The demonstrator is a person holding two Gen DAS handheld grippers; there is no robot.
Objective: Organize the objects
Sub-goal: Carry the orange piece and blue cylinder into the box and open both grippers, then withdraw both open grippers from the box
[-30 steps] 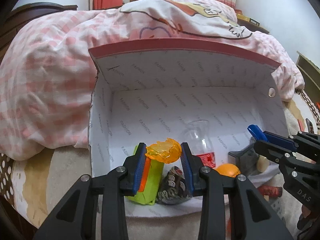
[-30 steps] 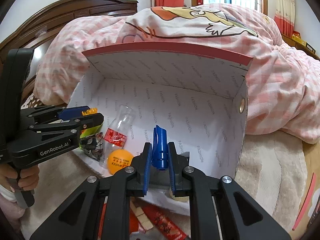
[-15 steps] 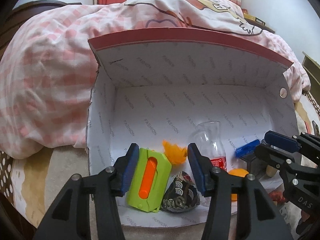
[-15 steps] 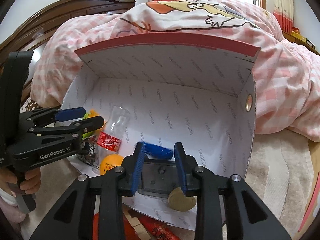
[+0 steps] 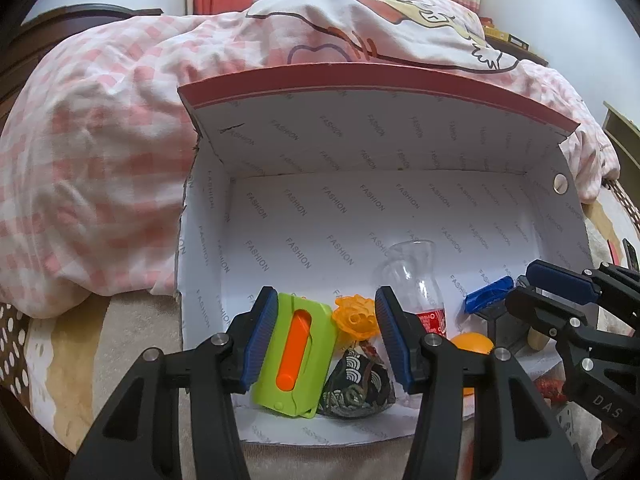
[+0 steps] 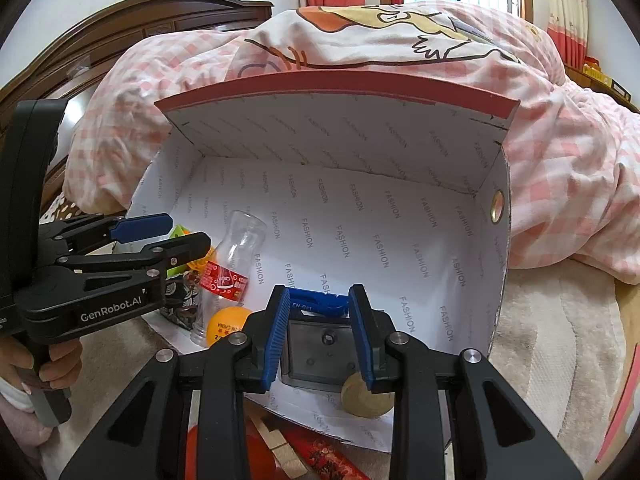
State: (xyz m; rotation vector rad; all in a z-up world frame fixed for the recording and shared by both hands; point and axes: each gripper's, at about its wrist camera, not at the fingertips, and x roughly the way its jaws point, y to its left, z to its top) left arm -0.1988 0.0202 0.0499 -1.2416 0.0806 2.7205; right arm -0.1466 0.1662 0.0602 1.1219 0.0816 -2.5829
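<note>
white cardboard box printed with "fashion" [image 5: 360, 216] lies on its side on the bed, red-edged lid [image 5: 360, 76] flapped up, mouth toward both cameras; everything below is placed against this box

left gripper [image 5: 326, 336] at the box's near left corner, jaws spread after just opening, nothing pinched. lime green flat plastic cutter with orange slider [image 5: 294, 356] lies on the box floor between the pads, near the left one, long axis front-to-back, far end tilted slightly right. translucent orange flower-shaped piece [image 5: 356, 318] sits just behind it, nearer the right pad, can't tell if touching. dark patterned pouch [image 5: 356, 384] beside the cutter

right gripper [image 6: 320, 330] at the box's near right, jaws also spread after just opening, gripping nothing. grey block with blue plastic clip on top [image 6: 316, 344] rests on the box floor between the pads; clip's long axis runs left-right across the gap

clear glass bottle with red label [image 6: 232, 268] lies mid-box, neck pointing to the back wall; orange ping-pong ball [image 6: 226, 326] at its base
</note>
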